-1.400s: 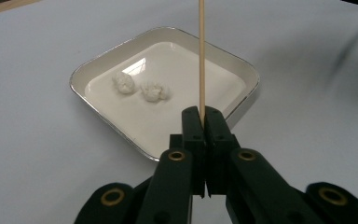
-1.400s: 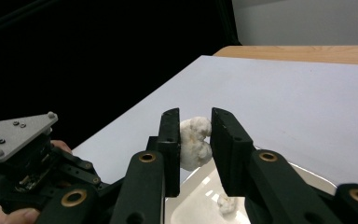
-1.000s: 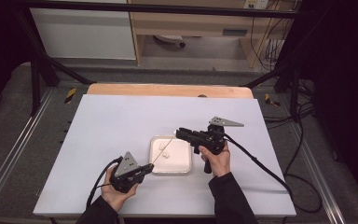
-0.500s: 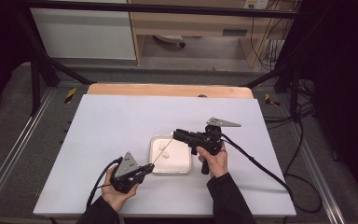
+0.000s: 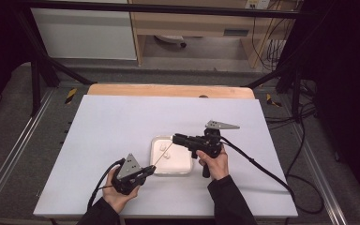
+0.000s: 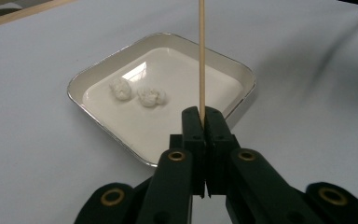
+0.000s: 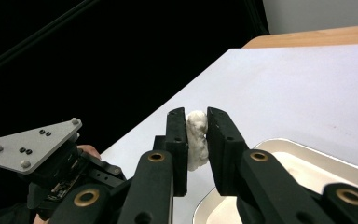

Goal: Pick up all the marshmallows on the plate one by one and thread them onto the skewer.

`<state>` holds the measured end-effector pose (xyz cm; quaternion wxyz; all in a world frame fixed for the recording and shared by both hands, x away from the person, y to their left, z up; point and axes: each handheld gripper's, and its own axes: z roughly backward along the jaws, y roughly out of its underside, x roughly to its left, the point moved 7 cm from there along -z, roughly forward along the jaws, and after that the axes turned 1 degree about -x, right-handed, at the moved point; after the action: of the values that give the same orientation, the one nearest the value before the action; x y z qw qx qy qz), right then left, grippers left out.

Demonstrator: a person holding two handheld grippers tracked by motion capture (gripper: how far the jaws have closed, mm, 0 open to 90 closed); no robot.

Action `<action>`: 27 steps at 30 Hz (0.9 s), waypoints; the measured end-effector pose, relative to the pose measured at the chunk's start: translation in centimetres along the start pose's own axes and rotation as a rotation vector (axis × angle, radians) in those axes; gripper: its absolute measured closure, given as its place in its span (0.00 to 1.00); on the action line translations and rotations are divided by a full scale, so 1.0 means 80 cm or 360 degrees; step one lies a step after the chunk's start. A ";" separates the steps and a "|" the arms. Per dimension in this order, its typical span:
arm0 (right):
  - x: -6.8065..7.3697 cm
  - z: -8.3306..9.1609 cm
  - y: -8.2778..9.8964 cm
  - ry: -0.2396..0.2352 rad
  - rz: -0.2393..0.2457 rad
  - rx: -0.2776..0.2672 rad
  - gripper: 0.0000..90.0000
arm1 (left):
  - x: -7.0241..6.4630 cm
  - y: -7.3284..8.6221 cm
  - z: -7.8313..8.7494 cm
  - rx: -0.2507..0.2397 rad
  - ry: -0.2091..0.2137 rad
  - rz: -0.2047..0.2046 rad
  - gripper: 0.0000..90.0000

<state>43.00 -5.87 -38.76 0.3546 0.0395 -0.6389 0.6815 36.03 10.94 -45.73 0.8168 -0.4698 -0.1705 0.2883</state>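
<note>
Skewer is pinched tight in the left gripper, nearest the person, and it slants up over the tray toward the other hand. Two white lumps sit side by side in that tray, mid-table. Just past it, the right gripper has been closing its jaws, now clamped on a third white lump held above the tray's edge.

The counter has a flat white top with a wooden strip along its far edge. A square white tray with a metallic rim rests directly on the counter, near its middle toward the person's side.
</note>
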 end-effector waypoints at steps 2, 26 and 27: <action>0.000 -0.001 0.003 0.0006 0.0009 0.0003 0.89 | -0.001 0.001 -0.001 0.0003 0.0000 0.0003 0.99; 0.014 -0.005 0.012 -0.0112 -0.0021 -0.0015 0.91 | -0.002 0.001 -0.002 -0.0054 -0.0036 -0.0019 0.99; 0.014 -0.005 0.013 -0.0112 -0.0020 -0.0018 0.91 | -0.002 0.001 -0.003 -0.0057 -0.0036 -0.0017 0.99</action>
<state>41.77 -4.97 -39.11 0.3364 0.0656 -0.6545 0.6739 36.00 10.73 -45.93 0.8079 -0.4801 -0.1872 0.2860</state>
